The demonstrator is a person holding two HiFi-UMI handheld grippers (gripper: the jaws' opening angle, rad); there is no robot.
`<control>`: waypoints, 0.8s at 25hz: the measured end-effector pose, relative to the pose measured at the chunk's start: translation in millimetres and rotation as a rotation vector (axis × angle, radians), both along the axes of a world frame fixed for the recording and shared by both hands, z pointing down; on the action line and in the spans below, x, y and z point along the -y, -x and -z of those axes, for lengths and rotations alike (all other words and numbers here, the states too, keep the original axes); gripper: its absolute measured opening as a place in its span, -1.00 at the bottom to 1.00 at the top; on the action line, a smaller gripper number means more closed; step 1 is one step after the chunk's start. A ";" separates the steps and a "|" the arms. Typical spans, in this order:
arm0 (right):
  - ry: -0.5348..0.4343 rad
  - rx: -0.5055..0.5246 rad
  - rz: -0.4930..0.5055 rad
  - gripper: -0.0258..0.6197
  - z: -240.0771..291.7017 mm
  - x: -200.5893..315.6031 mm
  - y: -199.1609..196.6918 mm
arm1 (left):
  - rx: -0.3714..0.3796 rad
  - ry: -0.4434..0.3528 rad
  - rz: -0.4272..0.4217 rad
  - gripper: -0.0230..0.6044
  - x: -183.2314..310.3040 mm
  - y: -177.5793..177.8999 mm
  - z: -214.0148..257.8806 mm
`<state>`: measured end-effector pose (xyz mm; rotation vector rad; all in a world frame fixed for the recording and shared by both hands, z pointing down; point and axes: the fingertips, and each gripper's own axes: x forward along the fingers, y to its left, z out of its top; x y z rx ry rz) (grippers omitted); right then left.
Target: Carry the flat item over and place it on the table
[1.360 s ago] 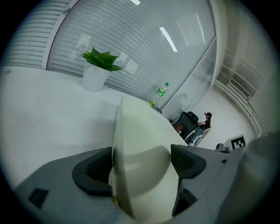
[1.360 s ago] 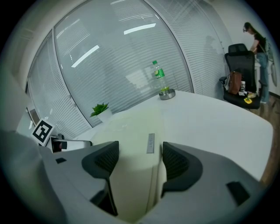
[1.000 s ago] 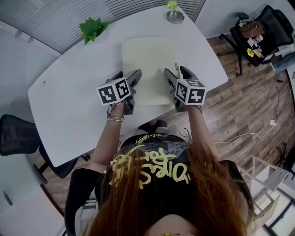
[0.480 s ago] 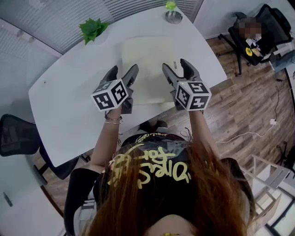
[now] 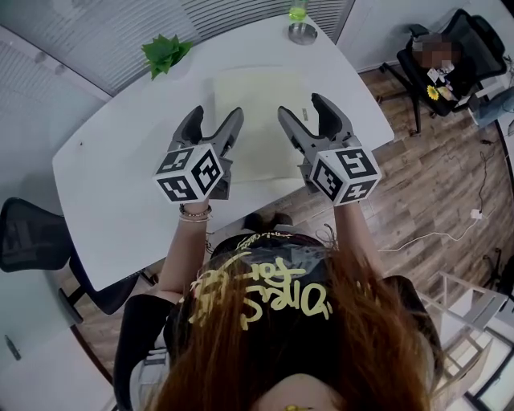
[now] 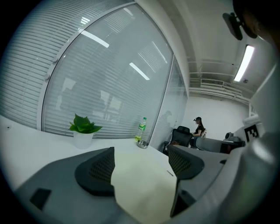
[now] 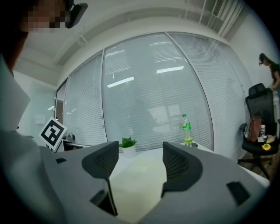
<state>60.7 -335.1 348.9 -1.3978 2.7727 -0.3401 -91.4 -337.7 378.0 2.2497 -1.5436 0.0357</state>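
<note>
Both grippers have risen off the mat since a second ago. Left gripper (image 5: 216, 120) and right gripper (image 5: 303, 111) hang above the desk (image 5: 120, 185), jaws apart, nothing between them. Flat mat (image 5: 259, 92) lies on the desk close to its front edge. Plant (image 5: 163, 52) and bottle (image 5: 298, 11) sit at the far edge.

A white table (image 5: 120, 177) with rounded corners is standing on a wood-plank floor (image 5: 434, 193). A pale cream flat sheet (image 5: 261, 104) is lying flat on the tabletop, reaching close to the near edge. A green potted plant (image 5: 165, 52) is sitting near the far edge. A greenish bottle (image 5: 298, 10) and a round metal dish (image 5: 303, 33) are standing just beside each other at the far corner.
</note>
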 end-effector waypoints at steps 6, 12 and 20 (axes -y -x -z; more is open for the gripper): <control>-0.088 0.046 0.036 0.02 37.3 -13.6 1.6 | 0.012 -0.107 -0.024 0.28 -9.9 -10.1 37.7; -0.159 0.072 0.060 0.02 68.0 -28.1 0.4 | 0.019 -0.189 -0.037 0.29 -19.4 -15.1 69.7; -0.216 0.094 0.083 0.02 94.2 -41.8 -2.5 | 0.010 -0.242 -0.056 0.29 -31.2 -19.6 93.2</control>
